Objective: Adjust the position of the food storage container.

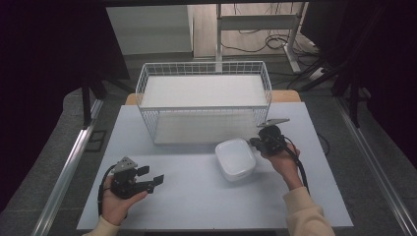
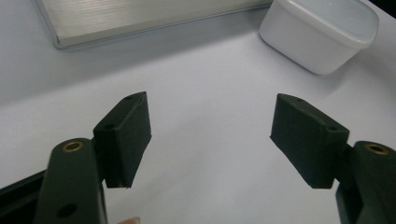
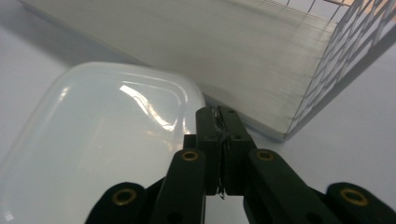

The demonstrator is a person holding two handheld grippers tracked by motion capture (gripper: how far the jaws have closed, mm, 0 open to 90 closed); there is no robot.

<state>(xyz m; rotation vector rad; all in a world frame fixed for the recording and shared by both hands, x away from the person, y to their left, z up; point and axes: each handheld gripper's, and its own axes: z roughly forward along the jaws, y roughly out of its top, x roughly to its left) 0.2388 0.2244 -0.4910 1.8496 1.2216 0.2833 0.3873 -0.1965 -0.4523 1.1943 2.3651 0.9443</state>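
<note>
Grey table, right gripper closed at white container rim, left gripper apart, wire basket behind.

Grey table on grey carpet floor; black curtains flanking; cables behind.

The high view looks forward and down over the whole bench, while both gripper views sit low and close, sharing the white tub.

I see a pale grey table carrying two things: a white wire basket standing at its far middle, and a white lidded container just near of the basket's right end.
</note>
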